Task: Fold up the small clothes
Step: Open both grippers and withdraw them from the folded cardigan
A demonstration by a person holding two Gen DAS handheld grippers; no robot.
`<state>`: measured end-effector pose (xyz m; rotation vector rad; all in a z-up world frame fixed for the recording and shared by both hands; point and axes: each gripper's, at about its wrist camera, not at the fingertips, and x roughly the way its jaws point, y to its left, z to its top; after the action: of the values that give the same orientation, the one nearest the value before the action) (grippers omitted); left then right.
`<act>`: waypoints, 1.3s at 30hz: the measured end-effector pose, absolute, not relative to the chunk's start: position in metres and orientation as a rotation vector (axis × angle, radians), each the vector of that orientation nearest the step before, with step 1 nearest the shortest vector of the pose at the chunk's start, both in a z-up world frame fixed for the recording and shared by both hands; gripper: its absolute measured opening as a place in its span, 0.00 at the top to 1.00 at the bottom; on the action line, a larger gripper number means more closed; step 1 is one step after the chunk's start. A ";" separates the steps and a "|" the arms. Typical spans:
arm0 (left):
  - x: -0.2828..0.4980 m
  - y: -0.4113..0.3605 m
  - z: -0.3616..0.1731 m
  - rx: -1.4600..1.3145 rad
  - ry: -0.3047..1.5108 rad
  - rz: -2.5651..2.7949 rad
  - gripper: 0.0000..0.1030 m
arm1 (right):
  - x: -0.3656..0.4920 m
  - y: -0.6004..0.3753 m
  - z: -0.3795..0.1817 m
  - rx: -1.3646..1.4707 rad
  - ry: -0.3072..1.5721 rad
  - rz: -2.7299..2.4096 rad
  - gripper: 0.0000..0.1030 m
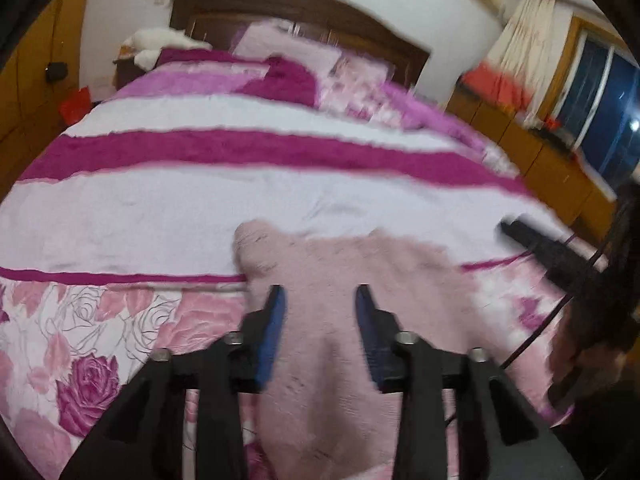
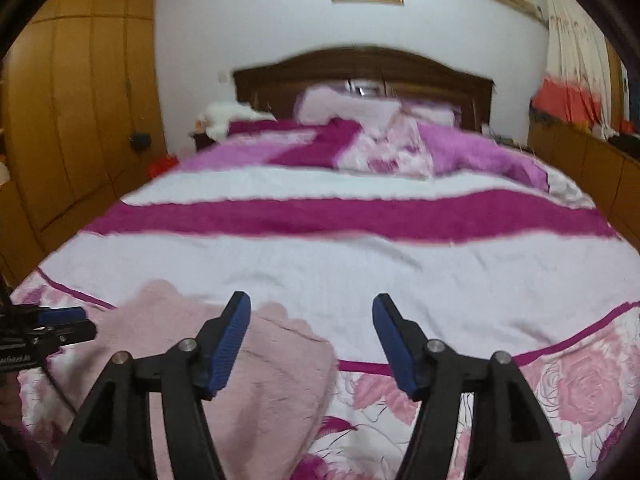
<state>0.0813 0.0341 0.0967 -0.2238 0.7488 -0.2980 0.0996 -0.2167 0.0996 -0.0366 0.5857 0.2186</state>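
Left wrist view looks down on a pale pink garment [image 1: 340,264] of fuzzy, plush cloth. It lies in a soft, rounded heap at the near end of the bed, partly over the rose-printed border of the bedspread [image 1: 160,216] and partly over its white band. The left gripper [image 1: 320,300] hangs above it with its black fingers spread. Their ribbed blue pads [image 1: 276,320] face each other with a clear gap and pinch nothing.

From the right wrist, the right gripper [image 2: 312,312] also stands wide apart and empty, its left finger over the edge of the garment [image 2: 280,380] and the other over bare bedspread. The fleecy bedspread runs in broad magenta and white stripes towards a dark, arched wooden headboard [image 2: 360,64]. Smooth wooden wardrobe doors [image 2: 80,100] stand on the left.
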 end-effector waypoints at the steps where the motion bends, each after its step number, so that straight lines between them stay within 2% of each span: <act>1: 0.076 0.034 0.100 -0.216 0.734 -0.294 1.00 | 0.095 -0.213 0.100 -0.038 0.599 0.233 0.40; 2: 0.070 0.033 0.102 -0.208 0.729 -0.295 1.00 | 0.088 -0.208 0.098 -0.041 0.619 0.241 0.53; 5: 0.054 0.034 0.108 -0.221 0.751 -0.303 1.00 | 0.073 -0.198 0.088 -0.057 0.702 0.249 0.62; 10: 0.022 0.038 0.119 -0.204 0.768 -0.250 1.00 | 0.041 -0.181 0.085 -0.071 0.755 0.241 0.62; 25: -0.065 0.034 0.144 -0.165 0.765 -0.188 1.00 | -0.044 -0.161 0.126 -0.073 0.768 0.261 0.62; 30: -0.084 0.026 0.137 -0.129 0.784 -0.136 1.00 | -0.068 -0.157 0.127 -0.087 0.776 0.234 0.60; 39: -0.108 0.020 0.106 -0.133 0.874 -0.105 1.00 | -0.094 -0.158 0.094 -0.092 0.871 0.148 0.51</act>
<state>-0.1082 0.0199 0.1056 -0.1328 0.8741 -0.1052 -0.0938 -0.1576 0.0940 -0.0923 0.8710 0.1482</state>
